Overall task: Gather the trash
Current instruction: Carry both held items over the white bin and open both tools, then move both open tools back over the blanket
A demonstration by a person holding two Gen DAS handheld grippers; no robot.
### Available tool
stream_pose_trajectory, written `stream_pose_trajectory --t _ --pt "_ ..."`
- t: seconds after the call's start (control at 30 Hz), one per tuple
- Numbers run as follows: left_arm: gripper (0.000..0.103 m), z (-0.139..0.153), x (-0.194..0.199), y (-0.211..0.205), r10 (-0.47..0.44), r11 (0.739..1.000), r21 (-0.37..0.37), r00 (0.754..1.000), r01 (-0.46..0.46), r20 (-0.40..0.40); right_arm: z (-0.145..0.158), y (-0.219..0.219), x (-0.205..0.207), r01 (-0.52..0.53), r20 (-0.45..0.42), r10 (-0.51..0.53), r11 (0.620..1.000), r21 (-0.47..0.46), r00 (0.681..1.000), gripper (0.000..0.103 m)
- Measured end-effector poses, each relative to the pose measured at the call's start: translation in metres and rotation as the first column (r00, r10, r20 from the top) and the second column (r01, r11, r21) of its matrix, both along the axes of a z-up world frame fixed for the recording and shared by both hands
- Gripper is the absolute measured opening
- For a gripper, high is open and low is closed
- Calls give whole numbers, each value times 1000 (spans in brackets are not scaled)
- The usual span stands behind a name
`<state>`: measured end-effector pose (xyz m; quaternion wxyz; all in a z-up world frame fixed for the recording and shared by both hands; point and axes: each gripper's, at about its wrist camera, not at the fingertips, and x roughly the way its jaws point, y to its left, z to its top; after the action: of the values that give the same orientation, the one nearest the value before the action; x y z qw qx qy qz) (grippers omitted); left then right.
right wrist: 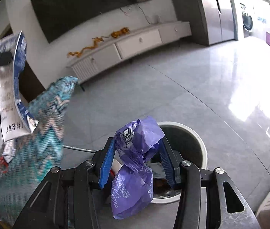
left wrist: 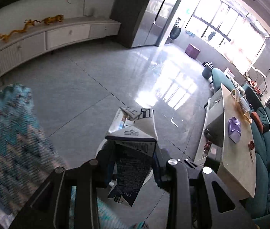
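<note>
My left gripper [left wrist: 133, 164] is shut on a flattened blue and white carton [left wrist: 135, 143] and holds it in the air above a white round bin [left wrist: 101, 147]. The carton also shows at the upper left of the right wrist view [right wrist: 11, 87]. My right gripper [right wrist: 137, 164] is shut on a crumpled purple plastic wrapper [right wrist: 135, 164] and holds it over the near rim of the white bin [right wrist: 198, 139], which has dark trash inside.
A teal zigzag cloth [left wrist: 11, 133] hangs close on the left in both views [right wrist: 34, 139]. A long coffee table [left wrist: 236, 141] with a purple wrapper [left wrist: 234, 129] and a teal sofa [left wrist: 268, 152] stand to the right. A white TV cabinet [right wrist: 135, 43] lines the far wall.
</note>
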<state>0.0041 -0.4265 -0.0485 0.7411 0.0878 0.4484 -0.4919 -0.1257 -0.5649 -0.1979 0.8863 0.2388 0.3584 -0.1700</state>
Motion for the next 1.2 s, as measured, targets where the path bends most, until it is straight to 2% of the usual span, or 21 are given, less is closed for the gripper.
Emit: stream_pose_trajectory --t 0.1,0.2,0.3,0.47,0.63,0.77,0.9,1.03,1.2 --pt "32 -19 4 -26 -8 1000 16 999 8 -31 -13 -12 5 22 -35 -22 1000 -6 999 50" --pt "44 -35 5 -43 -18 999 49 999 21 -48 -23 -20 7 42 -65 -43 999 -11 997 51" --pt "46 -43 7 -46 -10 998 62 999 13 -47 -30 -24 12 54 -98 -56 998 -21 994 56" --pt "48 -35 9 -29 -1 999 49 1000 2 -29 -38 -23 16 64 -131 -65 998 -19 989 59" --pt "48 -11 5 9 57 998 -5 995 -57 86 -26 -10 15 60 -110 -61 998 -13 992 59" --pt "48 13 -1 50 150 988 -66 963 -138 223 -7 2 13 41 -69 -44 999 -32 997 61" --pt "48 29 -6 92 229 972 -115 925 -202 304 24 20 13 25 -17 -26 998 -63 1000 63" --pt "48 39 -7 135 310 950 -155 889 -272 337 58 44 14 -1 41 5 994 -105 999 65" --pt "48 48 -11 181 367 930 -170 853 -326 371 98 76 22 -42 97 58 987 -158 994 67"
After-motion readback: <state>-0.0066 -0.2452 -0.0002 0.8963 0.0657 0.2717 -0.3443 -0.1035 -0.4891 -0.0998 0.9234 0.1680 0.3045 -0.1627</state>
